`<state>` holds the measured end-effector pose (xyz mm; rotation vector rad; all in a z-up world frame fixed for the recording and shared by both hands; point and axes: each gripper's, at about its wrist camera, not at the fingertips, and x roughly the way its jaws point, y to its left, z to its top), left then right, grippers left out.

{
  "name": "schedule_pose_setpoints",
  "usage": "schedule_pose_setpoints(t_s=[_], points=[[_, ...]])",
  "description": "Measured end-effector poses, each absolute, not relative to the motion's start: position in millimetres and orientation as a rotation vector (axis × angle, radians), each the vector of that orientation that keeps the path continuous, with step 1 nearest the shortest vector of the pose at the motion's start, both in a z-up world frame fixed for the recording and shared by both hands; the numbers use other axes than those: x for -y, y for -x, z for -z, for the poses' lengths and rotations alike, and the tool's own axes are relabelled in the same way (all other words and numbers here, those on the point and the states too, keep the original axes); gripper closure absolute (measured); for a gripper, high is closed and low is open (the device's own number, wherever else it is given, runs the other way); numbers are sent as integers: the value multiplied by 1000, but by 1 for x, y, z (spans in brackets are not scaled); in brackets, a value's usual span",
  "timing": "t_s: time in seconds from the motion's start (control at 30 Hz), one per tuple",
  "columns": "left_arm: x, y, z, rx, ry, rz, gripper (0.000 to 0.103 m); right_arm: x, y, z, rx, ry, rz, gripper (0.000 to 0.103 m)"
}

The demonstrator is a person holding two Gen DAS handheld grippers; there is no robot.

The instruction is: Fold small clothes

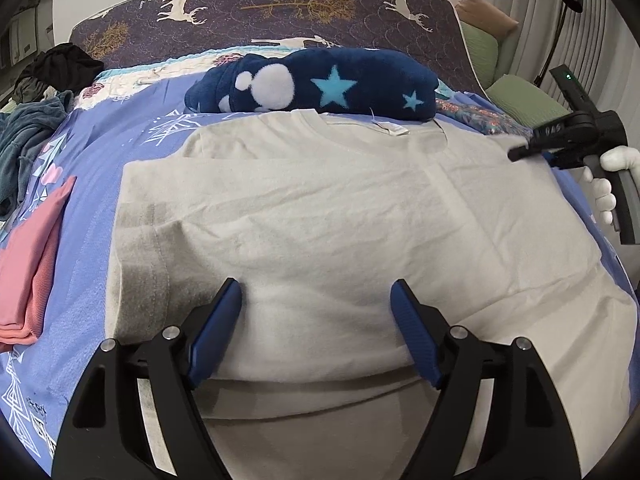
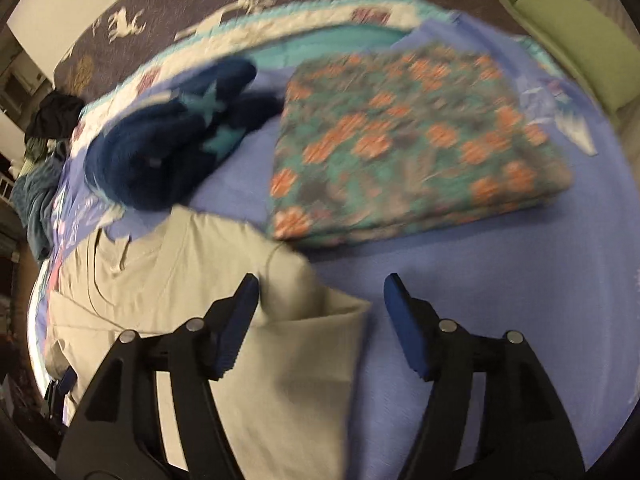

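Left gripper (image 1: 316, 300) hovers with jaws apart over the near part of the beige T-shirt (image 1: 320, 216), which lies flat on the blue bedsheet (image 1: 88, 184), left side already folded inward; right gripper (image 2: 320, 300), jaws also apart, straddles the right sleeve (image 2: 304, 320); judged step: right-side fold; next, clamp the sleeve edge and carry it inward. Neck label (image 1: 394, 130) unreadable; beyond lies a star-patterned fleece (image 1: 320, 84).

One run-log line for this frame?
stage: fold underway | beige T-shirt: flat | left gripper: open | right gripper: open at sleeve
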<state>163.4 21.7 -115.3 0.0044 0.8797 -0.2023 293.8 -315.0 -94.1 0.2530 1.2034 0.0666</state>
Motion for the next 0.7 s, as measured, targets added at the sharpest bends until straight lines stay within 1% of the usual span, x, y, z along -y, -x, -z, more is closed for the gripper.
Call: schedule_pose_setpoints(t_s=[0.03,0.1,0.17,0.2,0.23,0.3,0.33,0.43,0.5,0.53,0.57,0.67,0.7], points=[[-22,-163,115,-880,-5,203,25,310,-291,91,-1186,-248,-71,96],[-21,-163,115,-880,-6,201,25,305,-284,73,-1090,-166,21,96],[-21,-163,116,-880,-9,200,25,310,-281,63,-1015,-54,220,101],[-21,-163,116,-880,-10,201,25,319,-281,60,-993,-8,302,101],[-22,-163,116,-880,-9,201,25,329,-281,61,-998,-39,292,101],[-21,-163,116,-881,-10,201,25,354,-274,62,-999,-216,188,101],[-21,-163,116,-881,-12,200,25,360,-269,61,-994,-248,163,101],[-20,-163,116,-882,-18,198,24,363,-250,60,-998,-211,85,98],[-20,-163,116,-882,-21,197,24,362,-234,61,-1002,-199,33,90],[-20,-163,116,-882,-23,197,24,364,-228,63,-1002,-206,12,82],[-20,-163,115,-883,-21,198,24,370,-221,63,-1003,-220,-11,79],[-21,-164,113,-883,-21,198,25,379,-196,68,-999,-317,-114,79],[-20,-163,111,-881,-29,189,29,382,-185,69,-988,-356,-154,79]])
